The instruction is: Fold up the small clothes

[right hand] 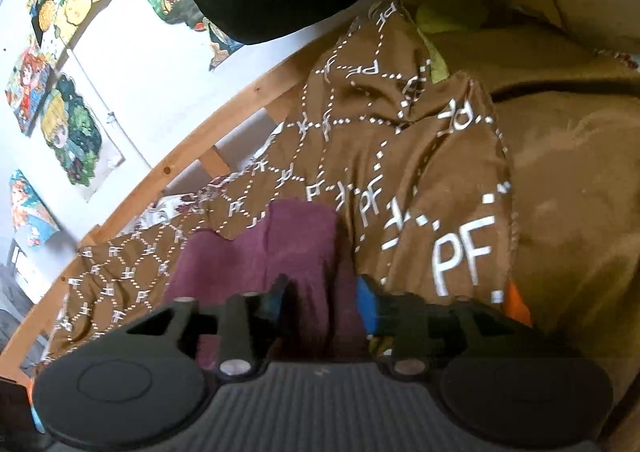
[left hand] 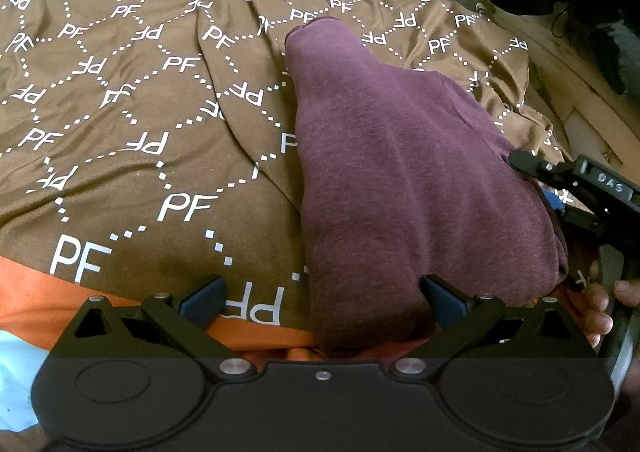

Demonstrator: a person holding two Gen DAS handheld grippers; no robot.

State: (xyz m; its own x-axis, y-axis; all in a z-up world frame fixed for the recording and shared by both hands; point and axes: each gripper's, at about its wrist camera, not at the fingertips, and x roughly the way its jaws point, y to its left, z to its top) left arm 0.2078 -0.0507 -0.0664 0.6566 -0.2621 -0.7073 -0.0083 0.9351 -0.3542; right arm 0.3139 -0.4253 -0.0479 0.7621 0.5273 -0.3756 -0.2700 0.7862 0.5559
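Maroon garment (left hand: 400, 172) lies on the brown PF-print bedspread (left hand: 120, 112), long axis running away from me, narrow end far. Near hem sits between my left gripper (left hand: 322, 298) fingers, spread wide, nothing pinched. My right gripper (right hand: 324, 302), half-open, straddles the cloth's right edge, not clamped as far as I can judge. Left is nearer the hem.

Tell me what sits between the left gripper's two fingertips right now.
In the left wrist view, the left gripper is open; brown PF-print bedspread and the maroon garment's near edge lie between.
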